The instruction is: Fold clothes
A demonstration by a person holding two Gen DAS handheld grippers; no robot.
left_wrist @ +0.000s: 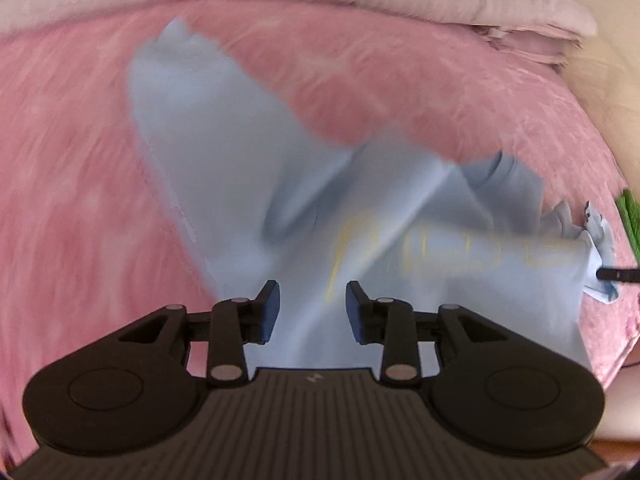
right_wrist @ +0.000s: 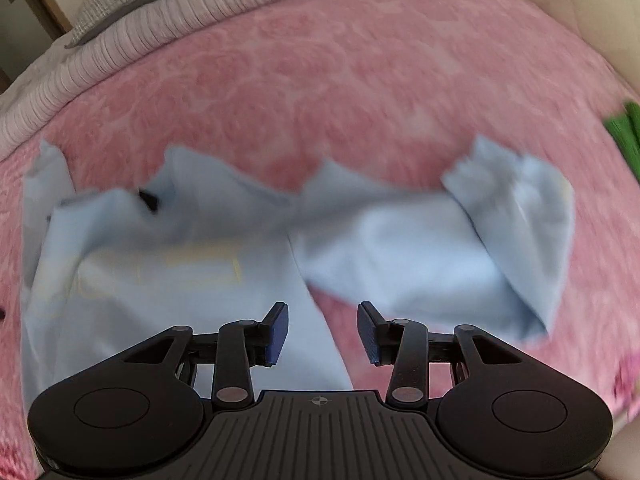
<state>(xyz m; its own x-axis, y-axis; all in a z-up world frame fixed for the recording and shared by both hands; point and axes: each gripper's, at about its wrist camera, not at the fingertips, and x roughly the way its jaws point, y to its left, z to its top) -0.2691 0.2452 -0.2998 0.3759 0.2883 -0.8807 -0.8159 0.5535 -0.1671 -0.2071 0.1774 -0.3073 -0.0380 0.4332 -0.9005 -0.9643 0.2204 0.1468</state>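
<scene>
Light-blue garment (left_wrist: 224, 168) is spread, rumpled and blurred, on the pink bedspread (left_wrist: 72, 184), with a yellow print (right_wrist: 200, 264) seen on it. The left tool (left_wrist: 313, 308) is held released above the cloth, nothing between its pads. The right tool (right_wrist: 323, 332) is likewise released, empty. A green item (right_wrist: 624, 136) is seen at the bedspread's edge.

Bare pink bedspread (right_wrist: 320, 80) beyond garment (right_wrist: 180, 248)
</scene>
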